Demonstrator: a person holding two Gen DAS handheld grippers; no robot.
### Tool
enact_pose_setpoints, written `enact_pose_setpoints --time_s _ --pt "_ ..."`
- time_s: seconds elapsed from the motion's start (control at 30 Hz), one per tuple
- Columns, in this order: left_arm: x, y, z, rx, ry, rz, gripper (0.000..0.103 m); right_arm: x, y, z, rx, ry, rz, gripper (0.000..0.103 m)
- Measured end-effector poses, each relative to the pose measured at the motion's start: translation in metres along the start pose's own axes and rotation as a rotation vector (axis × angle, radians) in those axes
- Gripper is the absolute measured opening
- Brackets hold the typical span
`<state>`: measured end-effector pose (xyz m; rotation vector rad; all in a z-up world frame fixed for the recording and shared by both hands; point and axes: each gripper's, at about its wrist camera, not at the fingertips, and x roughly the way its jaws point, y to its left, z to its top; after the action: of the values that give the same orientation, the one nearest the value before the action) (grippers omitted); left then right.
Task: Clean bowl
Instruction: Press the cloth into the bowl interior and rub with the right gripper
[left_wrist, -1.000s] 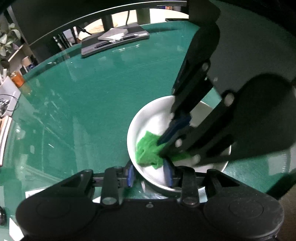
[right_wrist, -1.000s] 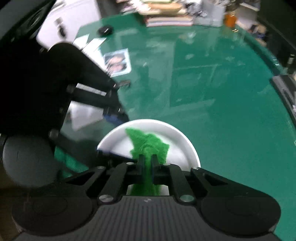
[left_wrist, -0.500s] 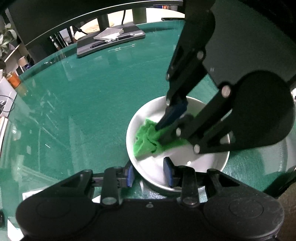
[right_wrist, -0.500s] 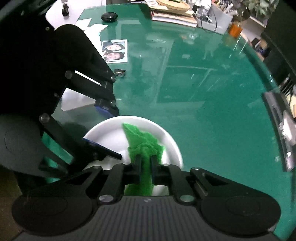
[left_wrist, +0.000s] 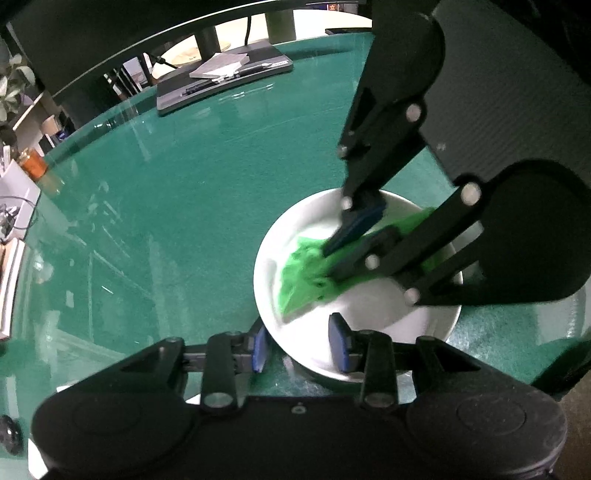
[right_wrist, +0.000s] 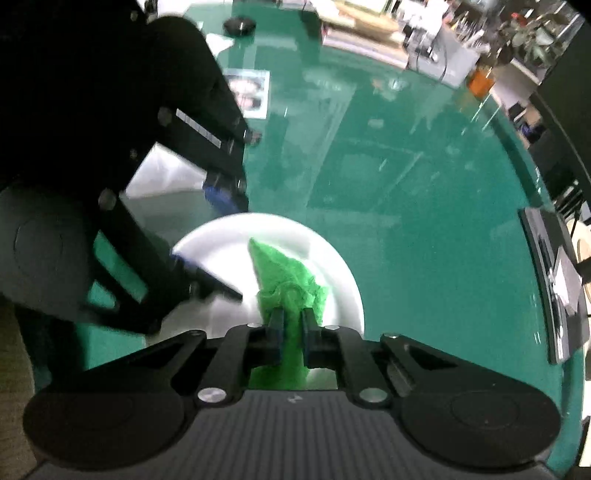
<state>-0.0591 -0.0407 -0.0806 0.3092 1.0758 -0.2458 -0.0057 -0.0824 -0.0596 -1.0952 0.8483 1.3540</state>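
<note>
A white bowl (left_wrist: 369, 306) stands on the green glass table (left_wrist: 166, 221). My left gripper (left_wrist: 299, 345) straddles its near rim, one blue pad outside the wall and one inside. Its jaws are opening slightly, with the rim still between them. A bright green cloth (left_wrist: 303, 273) lies crumpled inside the bowl. My right gripper (left_wrist: 330, 264) reaches steeply down from the upper right, shut on that cloth and pressing it to the bowl's floor. In the right wrist view the cloth (right_wrist: 280, 269) fans out ahead of the right gripper (right_wrist: 291, 321) inside the bowl (right_wrist: 332, 266), with the left gripper (right_wrist: 218, 236) at the bowl's left rim.
A dark monitor base with a notebook and pens (left_wrist: 221, 81) sits at the far edge. An orange bottle (left_wrist: 33, 166) stands far left. A photo print (right_wrist: 251, 88), white paper (right_wrist: 166, 177) and a black round object (right_wrist: 240, 25) lie beyond the bowl.
The right gripper has rolled and dragged the green cloth across the bowl's floor, from its near-left side toward the middle. The left gripper and the bowl have stayed put.
</note>
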Motion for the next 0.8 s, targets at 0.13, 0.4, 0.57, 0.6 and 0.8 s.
enact_pose_setpoints --time_s 0.13,0.4,0.57,0.6,0.8 --pt "0.0 0.0 -0.001 0.008 -0.006 -0.007 0.035 -0.004 -0.006 -0.002 0.058 0.018 0.228 0.008" --pt "0.001 0.001 -0.001 0.005 -0.003 -0.009 0.034 -0.002 -0.016 0.007 0.054 0.035 0.024 0.005" --pt "0.001 0.002 -0.002 -0.003 -0.005 -0.02 0.035 -0.001 -0.005 0.008 0.083 -0.059 0.044 0.009" --pt "0.001 0.002 -0.002 -0.004 -0.005 -0.023 0.037 0.001 -0.003 0.008 0.101 -0.069 0.088 0.008" --pt "0.001 -0.001 -0.002 -0.001 -0.003 -0.039 0.043 -0.001 -0.018 0.003 0.062 0.047 0.118 0.004"
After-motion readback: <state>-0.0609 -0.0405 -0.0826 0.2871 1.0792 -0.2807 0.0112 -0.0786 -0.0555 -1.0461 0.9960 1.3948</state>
